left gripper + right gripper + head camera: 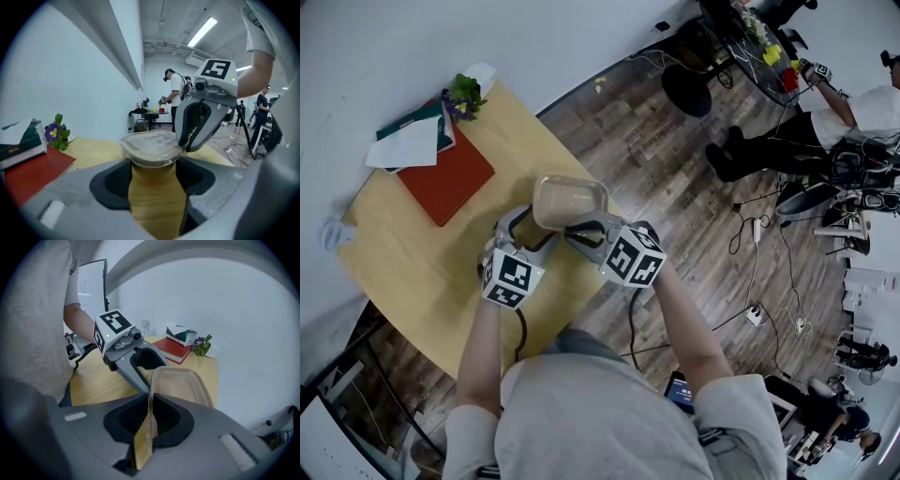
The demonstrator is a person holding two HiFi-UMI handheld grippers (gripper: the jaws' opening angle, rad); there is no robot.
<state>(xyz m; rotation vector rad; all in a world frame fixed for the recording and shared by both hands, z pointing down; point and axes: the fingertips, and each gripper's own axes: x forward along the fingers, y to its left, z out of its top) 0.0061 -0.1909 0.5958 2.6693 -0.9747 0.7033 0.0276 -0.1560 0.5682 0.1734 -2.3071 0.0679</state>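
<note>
Container [570, 202], clear plastic, is held in the air over the table's [412, 272] near edge. The right gripper [584, 232] pinches one thin wall, its jaws nearly together on it, an edge hold that seems meant to leave the rest free. The left gripper [523, 232] gapes wide at the opposite rim, probably to steady it; contact there is unclear. Whether the container has a lid or contents is hard to tell.
</note>
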